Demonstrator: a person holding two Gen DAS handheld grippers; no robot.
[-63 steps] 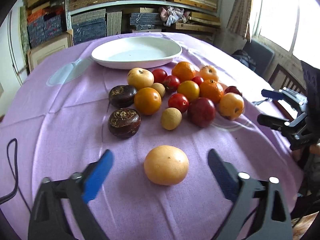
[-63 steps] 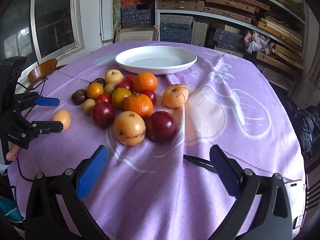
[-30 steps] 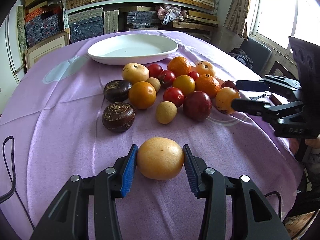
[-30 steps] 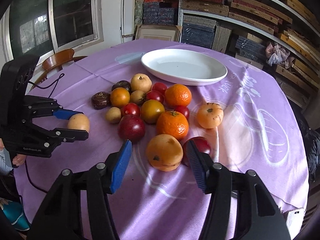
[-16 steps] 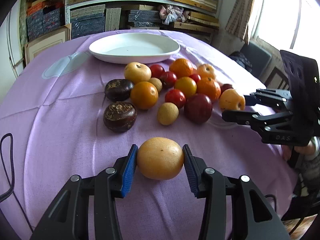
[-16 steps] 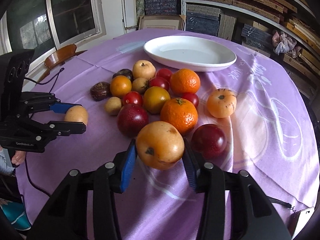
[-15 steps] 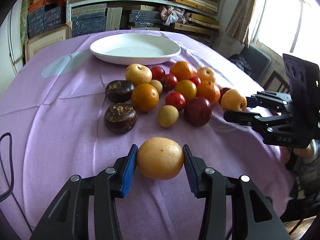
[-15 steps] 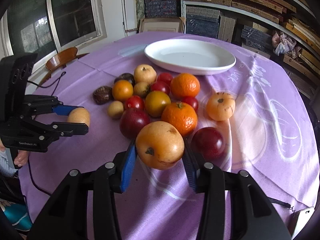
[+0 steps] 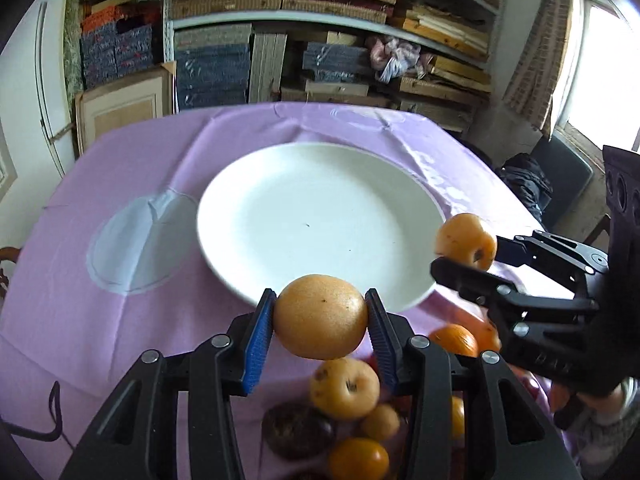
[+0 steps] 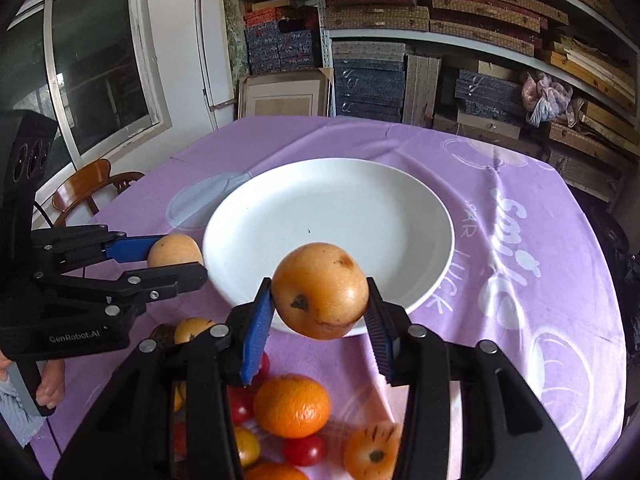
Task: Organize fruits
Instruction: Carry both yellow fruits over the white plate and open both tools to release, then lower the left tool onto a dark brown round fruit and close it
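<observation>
The left gripper [image 9: 320, 322] is clenched on a pale orange fruit [image 9: 320, 322], its blue pads [image 9: 258, 340] pressing both sides, and holds it in the air at the near edge of the white plate [image 9: 320, 208]. The right gripper [image 10: 320, 294] grasps a second fruit [image 10: 320, 290], orange with a dark stem mark and brown flecks, likewise lifted at the plate's near rim. Its jaws have just been closing, with that fruit between them. In the left wrist view the right gripper reaches in from the right of the plate; in the right wrist view the left gripper comes in from the left of it.

The plate is empty and sits on a purple cloth [image 10: 520, 208] that covers the table. The other fruits lie on the cloth nearer than the plate, under the two grippers: an orange [image 10: 292, 406], small red ones [image 10: 304, 450], a yellow-brown one [image 9: 344, 388] and a dark brown one [image 9: 298, 430], partly blurred. Behind the plate stand shelves [image 9: 328, 20] stacked with boxes.
</observation>
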